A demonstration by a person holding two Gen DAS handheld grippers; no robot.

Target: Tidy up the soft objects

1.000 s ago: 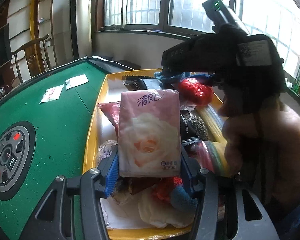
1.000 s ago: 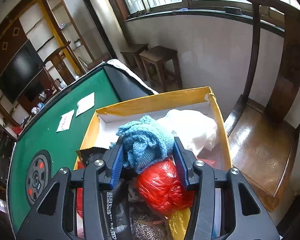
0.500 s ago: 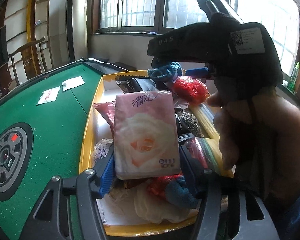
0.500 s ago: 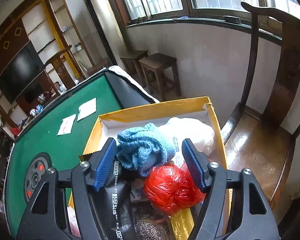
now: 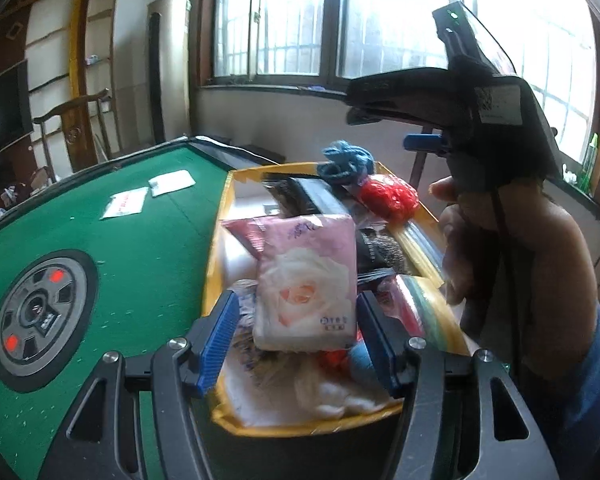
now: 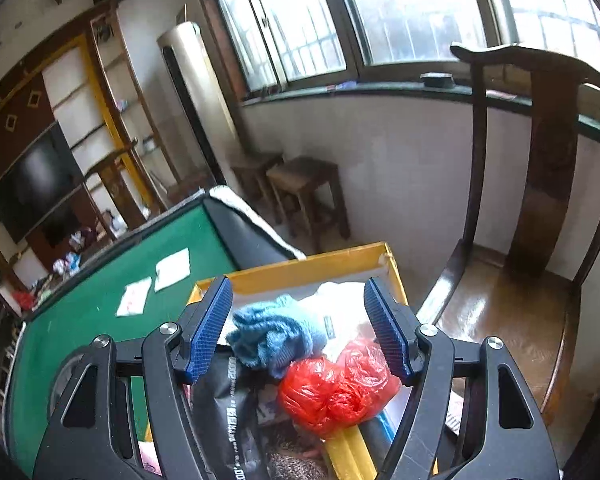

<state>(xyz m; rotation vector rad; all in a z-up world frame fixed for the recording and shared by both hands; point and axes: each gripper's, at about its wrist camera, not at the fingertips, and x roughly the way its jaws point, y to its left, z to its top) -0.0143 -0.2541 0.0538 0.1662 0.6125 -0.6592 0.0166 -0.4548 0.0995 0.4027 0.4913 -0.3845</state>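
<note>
Green table [image 5: 148, 240], yellow box [image 5: 220, 232] — upright pink tissue pack [image 5: 306, 284], long axis vertical, between released left hand-held gripper [image 5: 296, 334]

Parted right gripper [image 6: 299, 326] above blue cloth [image 6: 274, 336]

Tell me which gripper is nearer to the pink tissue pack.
Left. The left gripper has the pink tissue pack between its open fingers at the near end of the yellow box. The right gripper is open above the blue cloth at the far end.
</note>
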